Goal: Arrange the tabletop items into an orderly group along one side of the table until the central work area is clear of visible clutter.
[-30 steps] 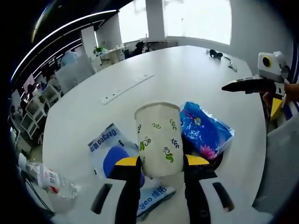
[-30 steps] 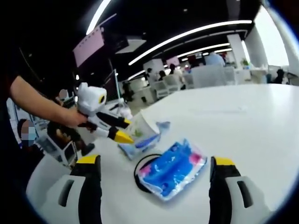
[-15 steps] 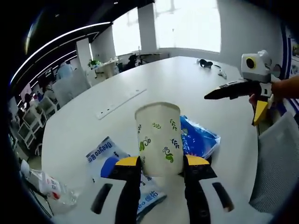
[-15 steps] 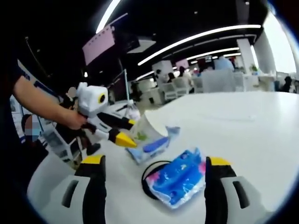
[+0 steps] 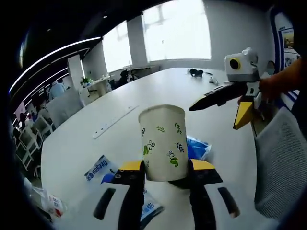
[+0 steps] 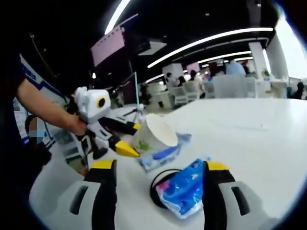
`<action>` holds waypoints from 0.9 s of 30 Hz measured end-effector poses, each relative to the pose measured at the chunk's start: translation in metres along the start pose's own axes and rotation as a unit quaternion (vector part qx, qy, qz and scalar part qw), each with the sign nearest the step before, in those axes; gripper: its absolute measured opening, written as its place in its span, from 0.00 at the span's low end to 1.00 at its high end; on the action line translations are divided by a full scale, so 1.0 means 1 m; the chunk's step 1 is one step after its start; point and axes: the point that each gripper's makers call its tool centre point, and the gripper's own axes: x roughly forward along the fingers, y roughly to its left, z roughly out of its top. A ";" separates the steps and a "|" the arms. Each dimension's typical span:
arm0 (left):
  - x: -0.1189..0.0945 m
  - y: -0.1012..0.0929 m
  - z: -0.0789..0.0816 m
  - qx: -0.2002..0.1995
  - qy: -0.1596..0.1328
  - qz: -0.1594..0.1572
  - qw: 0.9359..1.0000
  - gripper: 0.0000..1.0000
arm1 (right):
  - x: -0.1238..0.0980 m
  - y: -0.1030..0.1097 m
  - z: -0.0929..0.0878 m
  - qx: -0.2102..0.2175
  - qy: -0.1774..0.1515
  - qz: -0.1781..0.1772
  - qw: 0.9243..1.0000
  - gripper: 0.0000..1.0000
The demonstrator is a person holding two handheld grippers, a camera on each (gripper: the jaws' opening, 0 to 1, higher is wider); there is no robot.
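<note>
The paper cup (image 5: 163, 142) is sitting clamped between the left gripper (image 5: 163, 168) jaws above the white table (image 5: 158, 96), mouth up along the jaws. The right gripper (image 6: 158, 167) is hanging open over the blue packet (image 6: 184, 189), in an open-plan office with strip lights.

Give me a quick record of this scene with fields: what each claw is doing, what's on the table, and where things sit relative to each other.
left claw: shut on the white paper cup with green leaf print, held upright
right claw: open, jaws either side of the blue plastic packet
blue plastic packet: lying on the round white table, partly over a black ring
white and blue pouch: flat on the table, left of the cup in the left gripper view
central table area: bare beyond these items
</note>
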 end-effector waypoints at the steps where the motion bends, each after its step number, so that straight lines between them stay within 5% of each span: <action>1: 0.000 -0.001 0.000 -0.001 -0.002 -0.002 1.000 0.35 | 0.000 0.001 0.001 -0.004 -0.001 0.002 1.000 0.67; 18: -0.005 -0.020 0.008 0.006 -0.030 -0.033 0.999 0.35 | 0.009 0.028 0.019 -0.078 0.005 0.048 0.996 0.26; 27: -0.005 -0.026 0.008 0.015 -0.033 -0.046 0.998 0.35 | 0.008 0.034 0.028 -0.104 0.001 0.057 0.993 0.14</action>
